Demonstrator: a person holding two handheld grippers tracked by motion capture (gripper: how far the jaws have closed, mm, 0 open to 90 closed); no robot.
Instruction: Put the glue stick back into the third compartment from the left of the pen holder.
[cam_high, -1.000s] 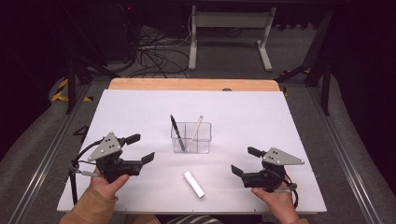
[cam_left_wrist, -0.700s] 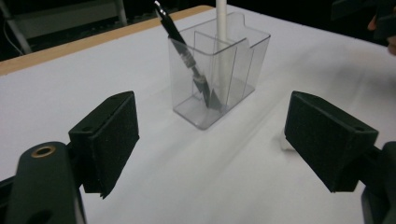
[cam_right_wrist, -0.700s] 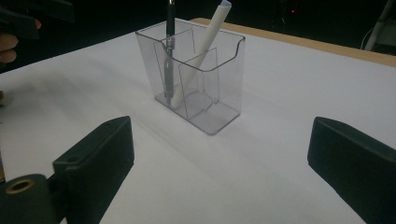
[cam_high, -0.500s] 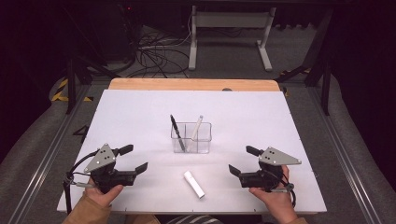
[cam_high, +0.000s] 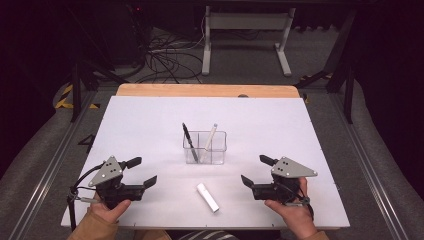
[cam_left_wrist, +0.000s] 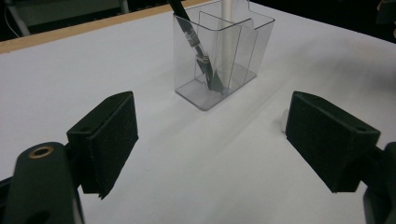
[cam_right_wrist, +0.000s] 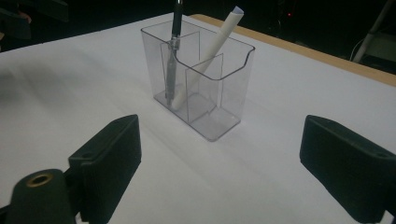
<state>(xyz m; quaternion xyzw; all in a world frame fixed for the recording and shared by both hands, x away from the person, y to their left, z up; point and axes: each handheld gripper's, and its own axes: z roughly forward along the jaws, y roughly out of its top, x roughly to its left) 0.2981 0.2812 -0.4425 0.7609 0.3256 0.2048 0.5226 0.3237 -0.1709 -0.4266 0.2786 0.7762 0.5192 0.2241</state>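
The left gripper (cam_high: 139, 171) sits low over the near left part of the white table (cam_high: 150, 125), jaws wide apart with nothing between them, pointing in toward the middle. The right gripper (cam_high: 255, 170) mirrors it on the near right, also parted and empty, though its jaws have just been closing a little. Each one is held from below by a hand coming in over the near edge. Between the two, a bit farther back, stands the clear holder (cam_high: 205, 148), a small see-through box split into compartments. A black pen (cam_high: 189, 141) leans in its left side, tip down, top tilted away to the left. A white pen (cam_high: 209, 141) leans in the compartment beside it, its top tilted right. In the left gripper view the holder (cam_left_wrist: 223, 51) stands straight ahead between the jaws but well off from them, and in the right gripper view it (cam_right_wrist: 198, 74) stands likewise, apart from both pads. On the table nearer the person, between the two grippers and touching neither, lies a white marker (cam_high: 207, 197), flat and angled.
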